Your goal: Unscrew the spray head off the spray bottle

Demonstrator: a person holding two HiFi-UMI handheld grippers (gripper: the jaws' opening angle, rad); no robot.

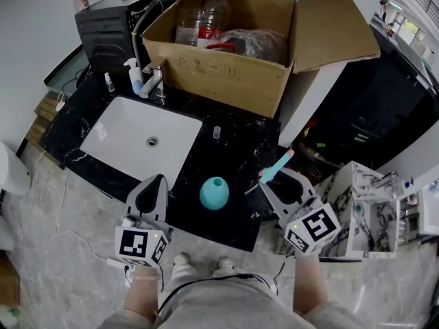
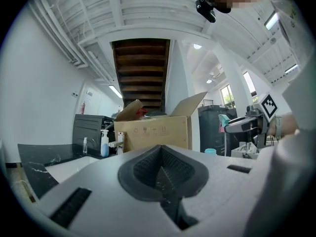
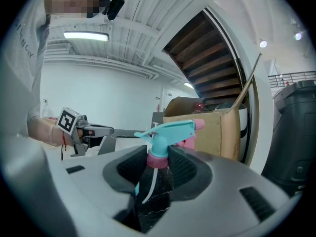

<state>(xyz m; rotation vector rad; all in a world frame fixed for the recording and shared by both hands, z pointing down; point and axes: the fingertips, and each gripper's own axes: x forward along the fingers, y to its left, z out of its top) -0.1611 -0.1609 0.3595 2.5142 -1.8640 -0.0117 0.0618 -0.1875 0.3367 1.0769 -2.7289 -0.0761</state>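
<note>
A teal bottle (image 1: 214, 192) stands open-topped near the front edge of the black counter (image 1: 240, 149), with no head on it; its top also shows in the left gripper view (image 2: 211, 151). The teal spray head (image 1: 277, 165) with its pink collar and nozzle is off the bottle. My right gripper (image 1: 271, 179) is shut on its collar, to the right of the bottle. In the right gripper view the spray head (image 3: 170, 132) sits upright between the pads (image 3: 185, 168), its dip tube hanging free. My left gripper (image 1: 151, 188) is shut and empty, left of the bottle, pads together (image 2: 160, 169).
A white sink (image 1: 110, 139) is set into the counter at the left. Behind it stand a small blue spray bottle (image 1: 135, 77) and a large open cardboard box (image 1: 226, 70). A small clear cap (image 1: 217, 132) lies mid-counter. A white rack (image 1: 363, 211) stands at the right.
</note>
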